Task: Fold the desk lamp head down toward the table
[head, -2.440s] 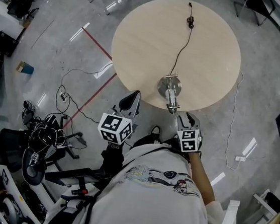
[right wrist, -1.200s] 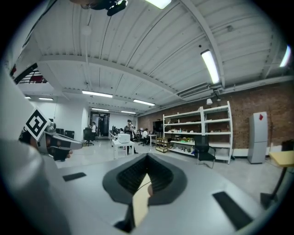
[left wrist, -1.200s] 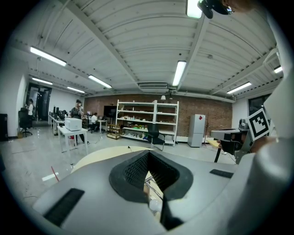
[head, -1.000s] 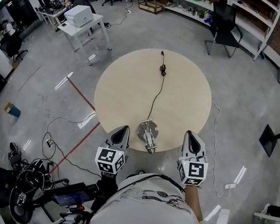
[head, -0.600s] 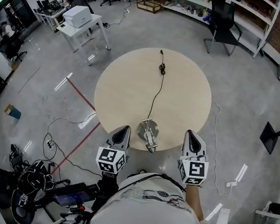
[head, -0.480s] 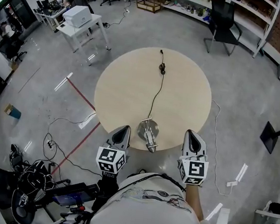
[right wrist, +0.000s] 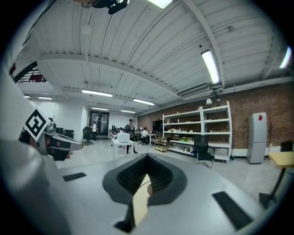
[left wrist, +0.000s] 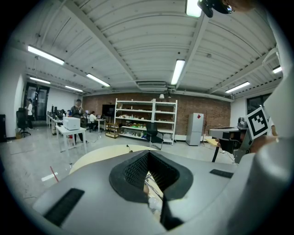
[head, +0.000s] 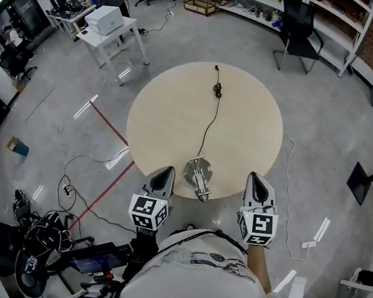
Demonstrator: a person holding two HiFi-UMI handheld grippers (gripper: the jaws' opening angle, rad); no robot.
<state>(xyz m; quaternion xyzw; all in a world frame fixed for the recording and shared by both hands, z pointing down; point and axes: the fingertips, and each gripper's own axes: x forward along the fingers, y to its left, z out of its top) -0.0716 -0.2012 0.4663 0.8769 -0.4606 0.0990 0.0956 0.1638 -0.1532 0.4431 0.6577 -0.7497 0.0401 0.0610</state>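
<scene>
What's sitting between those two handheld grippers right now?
The desk lamp, on the round table's near edge, sits between the left gripper and right gripper, touching neither. The head view shows it.

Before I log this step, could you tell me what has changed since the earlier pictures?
The right gripper has drawn away rightward from the desk lamp; nothing was grasped. The lamp and its cord stayed put on the table; both grippers are shut.
</scene>
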